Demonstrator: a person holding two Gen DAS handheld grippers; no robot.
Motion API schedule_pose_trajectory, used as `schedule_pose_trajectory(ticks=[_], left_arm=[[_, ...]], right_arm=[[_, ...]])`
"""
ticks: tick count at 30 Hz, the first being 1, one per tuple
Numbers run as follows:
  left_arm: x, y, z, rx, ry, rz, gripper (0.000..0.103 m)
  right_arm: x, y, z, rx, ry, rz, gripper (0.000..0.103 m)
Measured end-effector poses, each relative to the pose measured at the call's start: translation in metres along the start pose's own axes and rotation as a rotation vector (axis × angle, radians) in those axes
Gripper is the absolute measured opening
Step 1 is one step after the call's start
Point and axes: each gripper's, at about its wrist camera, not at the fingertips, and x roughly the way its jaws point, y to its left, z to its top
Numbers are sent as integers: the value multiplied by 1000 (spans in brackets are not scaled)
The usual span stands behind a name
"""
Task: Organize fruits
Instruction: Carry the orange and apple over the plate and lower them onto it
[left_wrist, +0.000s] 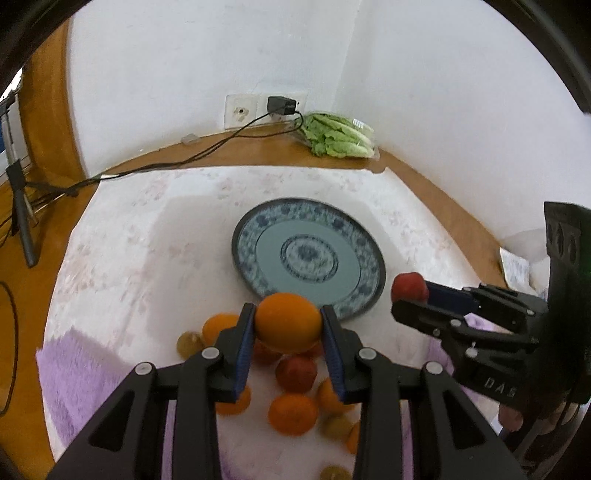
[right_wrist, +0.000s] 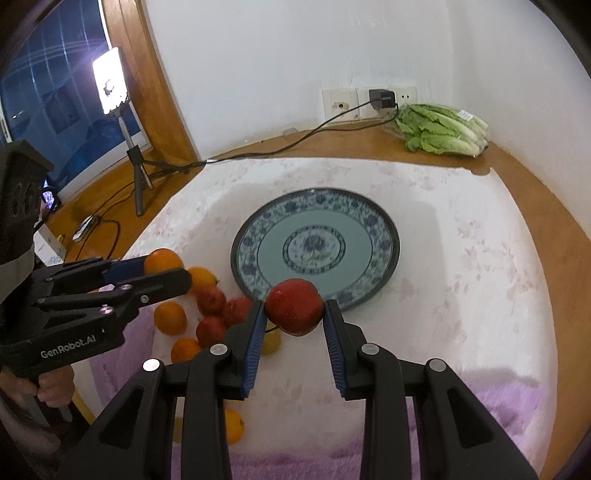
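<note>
The left tool (left_wrist: 287, 325) is clamped on an orange (left_wrist: 288, 322), its blue pads pressing the fruit's two sides, and it holds the fruit lifted above the loose pile (left_wrist: 295, 387) of oranges and red apples that lies on the white cloth (left_wrist: 147, 229). The right tool (right_wrist: 294, 314) is clamped the same way on a red apple (right_wrist: 294, 306), held clear of the cloth. In each wrist view the plate (right_wrist: 380, 221) sits at about 12 o'clock from the held fruit, its near rim just beyond. Both tools seem raised and aimed that way because the blue-patterned plate is the likely place for the fruit; nothing lies on it yet, so the sorting looks barely begun.

Seen from the left wrist, the right tool sits at about 3 o'clock with the apple at its tip; from the right wrist, the left tool sits at 9 o'clock with the orange.

Much is hard to read. The tool bodies cover part of the pile, so the count of fruit is unsure, and a few dull yellowish pieces at its edge are too blurred to name. How high each fruit hangs cannot be told. A bagged lettuce (right_wrist: 443, 129) lies at the far corner of the wooden surface (right_wrist: 332, 144), at about 1 o'clock beyond the plate, near a plugged charger (right_wrist: 382, 99).
</note>
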Motion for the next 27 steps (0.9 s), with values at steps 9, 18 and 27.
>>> schedule_pose_trajectory(ticks=[9, 18, 27], left_arm=[[37, -2, 31, -11, 9, -1, 36], [83, 4, 52, -27, 32, 43, 36], [111, 7, 57, -37, 61, 70, 36]], right_arm=[[27, -20, 25, 15, -2, -43, 33], [59, -45, 40, 35, 1, -76, 33], [85, -63, 41, 64, 9, -61, 33]])
